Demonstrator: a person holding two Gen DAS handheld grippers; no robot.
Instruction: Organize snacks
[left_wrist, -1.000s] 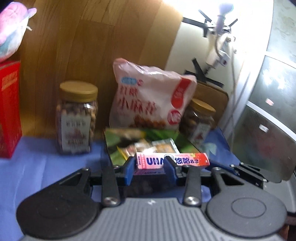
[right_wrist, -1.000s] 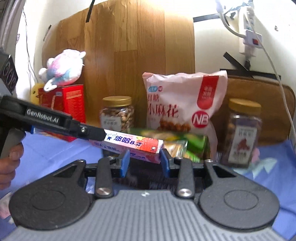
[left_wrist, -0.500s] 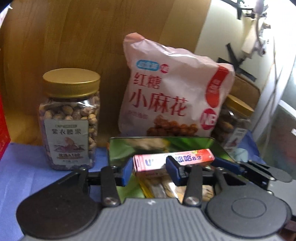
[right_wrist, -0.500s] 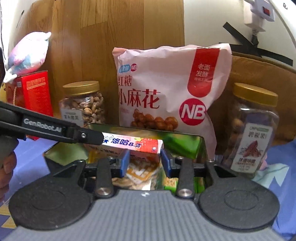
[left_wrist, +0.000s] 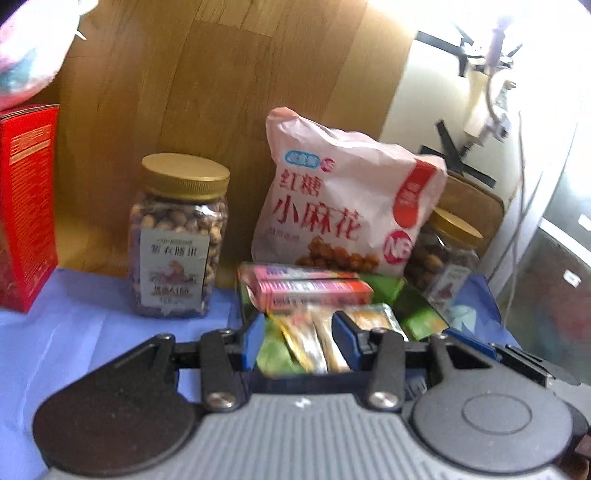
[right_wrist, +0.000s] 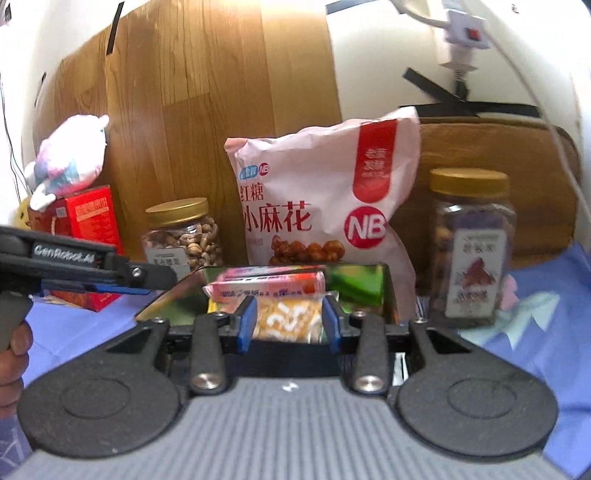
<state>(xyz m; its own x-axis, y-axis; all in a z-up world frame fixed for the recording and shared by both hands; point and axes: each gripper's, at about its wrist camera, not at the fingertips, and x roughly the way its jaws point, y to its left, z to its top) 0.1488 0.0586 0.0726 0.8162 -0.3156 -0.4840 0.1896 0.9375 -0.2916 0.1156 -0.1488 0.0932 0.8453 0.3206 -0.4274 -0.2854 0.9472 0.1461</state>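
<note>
Red box (right_wrist: 90, 218), plush toy (right_wrist: 68, 158) on top, at 9 o'clock. Nut jar (left_wrist: 179, 236). Left hand-held gripper (left_wrist: 298, 341): jaws just opened, parted, holding nothing. Candy box (left_wrist: 310, 290), pink, lying in the shiny tin (right_wrist: 388, 295) atop wrapped snacks, centre. Snack bag (right_wrist: 321, 192) at 12 o'clock behind the tin. Right hand-held gripper (right_wrist: 289, 325): parted, empty. Second nut jar (right_wrist: 472, 247) at 3 o'clock. All on blue-covered desk (left_wrist: 74, 325).
</note>
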